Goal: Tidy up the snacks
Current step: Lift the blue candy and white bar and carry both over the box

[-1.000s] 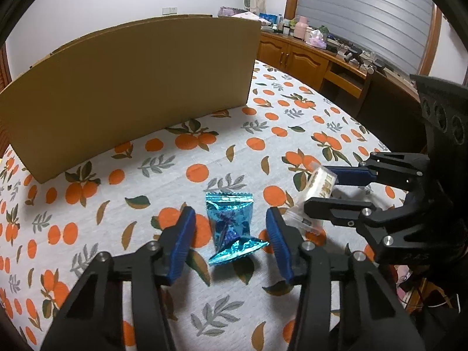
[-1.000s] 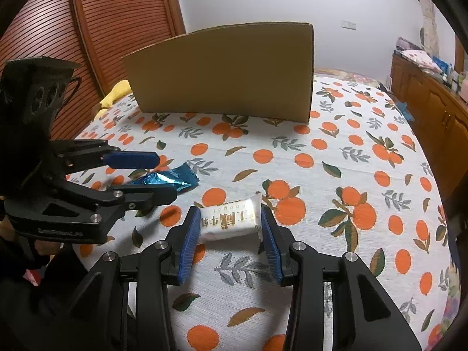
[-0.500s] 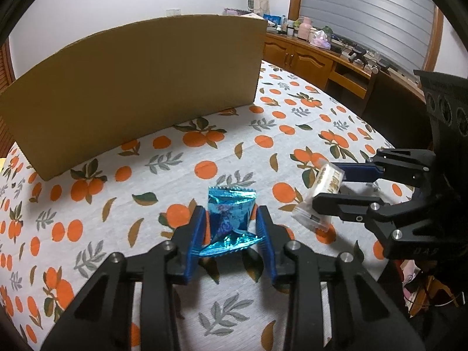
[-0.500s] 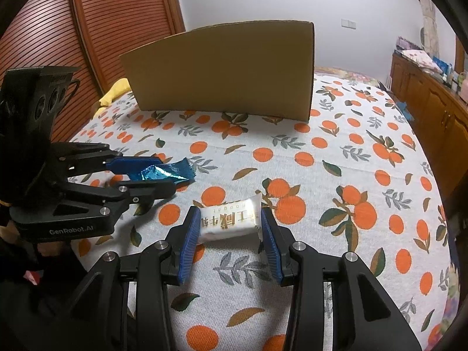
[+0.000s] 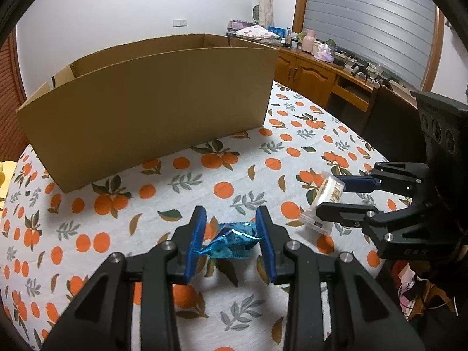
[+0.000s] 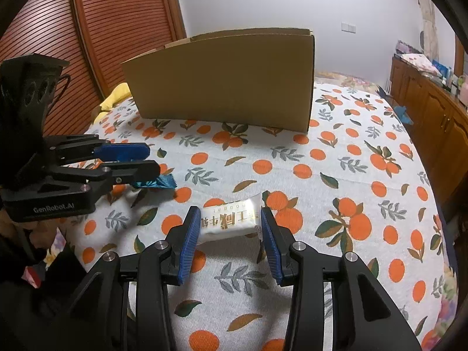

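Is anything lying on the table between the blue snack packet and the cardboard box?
Nothing visible does. Only bare orange-print tablecloth lies between the blue packet and the cardboard box. The box's tall near wall faces it, so the packet must go over that.

My left gripper (image 5: 231,235) tilts downward, its blue pads (image 5: 196,244) clamped on the crinkled blue foil snack packet (image 5: 231,244), lifted clear of the cloth. My right gripper (image 6: 231,235) angles down likewise beside it, pads pressing both ends of the white nougat packet (image 6: 231,222).
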{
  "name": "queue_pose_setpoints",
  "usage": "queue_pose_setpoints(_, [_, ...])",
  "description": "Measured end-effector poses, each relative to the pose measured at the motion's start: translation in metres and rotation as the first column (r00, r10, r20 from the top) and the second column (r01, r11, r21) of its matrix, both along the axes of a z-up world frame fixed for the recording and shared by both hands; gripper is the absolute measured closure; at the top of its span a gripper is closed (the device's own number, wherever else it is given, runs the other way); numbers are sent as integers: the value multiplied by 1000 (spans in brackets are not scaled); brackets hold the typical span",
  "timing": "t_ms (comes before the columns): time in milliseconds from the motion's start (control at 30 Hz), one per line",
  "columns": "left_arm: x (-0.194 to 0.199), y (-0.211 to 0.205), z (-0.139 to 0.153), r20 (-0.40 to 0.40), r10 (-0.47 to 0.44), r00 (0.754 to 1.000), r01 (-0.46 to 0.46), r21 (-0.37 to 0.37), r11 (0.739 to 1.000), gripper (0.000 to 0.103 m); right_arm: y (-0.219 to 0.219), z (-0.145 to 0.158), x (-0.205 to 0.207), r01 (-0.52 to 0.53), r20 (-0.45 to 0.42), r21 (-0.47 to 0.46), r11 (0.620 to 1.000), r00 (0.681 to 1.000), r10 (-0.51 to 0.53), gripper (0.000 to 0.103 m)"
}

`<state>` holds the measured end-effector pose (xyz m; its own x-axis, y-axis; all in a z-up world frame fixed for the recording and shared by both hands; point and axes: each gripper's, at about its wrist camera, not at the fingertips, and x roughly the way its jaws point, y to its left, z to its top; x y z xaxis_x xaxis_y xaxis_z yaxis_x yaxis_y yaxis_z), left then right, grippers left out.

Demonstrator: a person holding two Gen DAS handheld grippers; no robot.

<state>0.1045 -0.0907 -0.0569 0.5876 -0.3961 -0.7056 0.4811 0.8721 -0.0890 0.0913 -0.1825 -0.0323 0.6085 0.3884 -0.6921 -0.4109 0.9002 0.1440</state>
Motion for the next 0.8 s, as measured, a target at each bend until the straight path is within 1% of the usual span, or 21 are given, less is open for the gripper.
queue_pose_setpoints(33, [0, 0, -1, -2, -3, 1000, 3, 4, 1000, 82, 0, 0, 0, -1, -1, 0, 1000, 1000, 1, 61])
queue_pose_setpoints(67, [0, 1, -2, -9, -3, 1000, 3, 8, 1000, 83, 0, 0, 0, 0, -2, 1, 1000, 1000, 0, 61])
queue_pose_setpoints(200, [-3, 1, -11, -31, -5, 999, 5, 22, 1000, 82, 0, -3, 0, 0, -10, 2, 1000, 1000, 1, 61])
queue_pose_setpoints(300, [-2, 2, -19, -57, 2, 998, 0, 26, 1000, 77, 0, -6, 0, 1, -16, 3, 1000, 1000, -1, 61])
queue_pose_setpoints(333, [-1, 2, -23, -71, 5, 997, -2, 29, 1000, 73, 0, -6, -1, 1, -17, 4, 1000, 1000, 0, 61])
queue_pose_setpoints(400, [-1, 3, -26, -77, 5, 997, -2, 30, 1000, 71, 0, -7, -1, 0, -16, 4, 1000, 1000, 0, 61])
queue_pose_setpoints(467, [-1, 3, -26, -75, 4, 997, -2, 30, 1000, 73, 0, -7, -1, 0, -17, 4, 1000, 1000, 0, 61])
queue_pose_setpoints(500, [-1, 3, -26, -76, 4, 997, -2, 28, 1000, 79, 0, -7, -1, 1, -16, 4, 1000, 1000, -1, 61])
queue_pose_setpoints(533, [-3, 4, -25, -73, 1, 997, 1, 24, 1000, 81, 0, -7, -1, 1, -16, 4, 1000, 1000, -1, 61])
queue_pose_setpoints(633, [-5, 4, -20, -57, -4, 998, 5, 20, 1000, 84, 0, -6, -1, 1, -14, 5, 1000, 1000, -1, 61])
queue_pose_setpoints(800, [-3, 10, -4, -27, -1, 1000, 1, 0, 1000, 84, 1, 1, 2, -4, -2, 6, 1000, 1000, 4, 61])
